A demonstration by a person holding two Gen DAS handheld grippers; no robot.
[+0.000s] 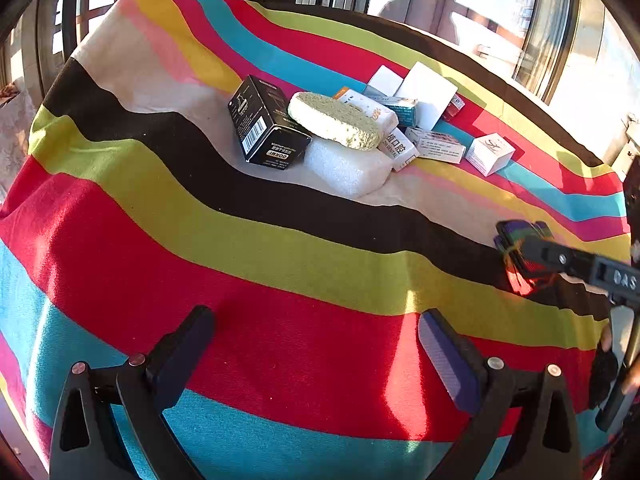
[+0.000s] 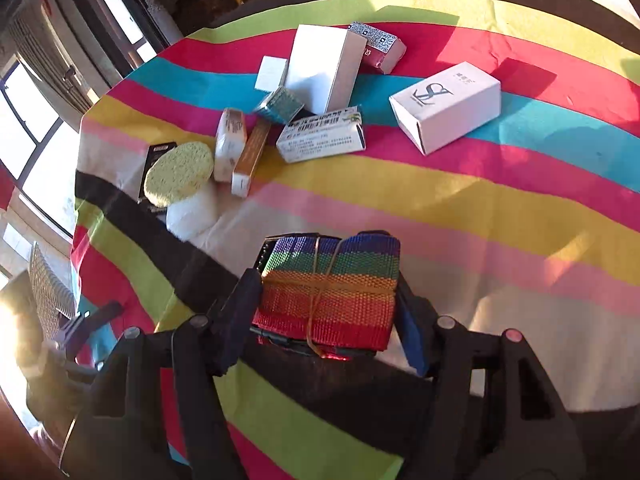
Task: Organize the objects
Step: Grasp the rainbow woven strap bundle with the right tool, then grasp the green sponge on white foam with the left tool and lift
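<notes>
right gripper (image 2: 326, 300) clamped on strap roll (image 2: 330, 284), mid-carry i'd say; next needs a spot w/ the far boxes (image 2: 320, 136). left gripper (image 1: 316, 352) wide open, empty.

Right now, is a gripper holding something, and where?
Right gripper pinches the rainbow strap bundle by its two sides. Left gripper holds nothing.

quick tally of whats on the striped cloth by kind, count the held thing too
cardboard boxes: 9
sponge: 1
white foam block: 1
rainbow strap bundle, held in right tool: 1
total: 12
</notes>
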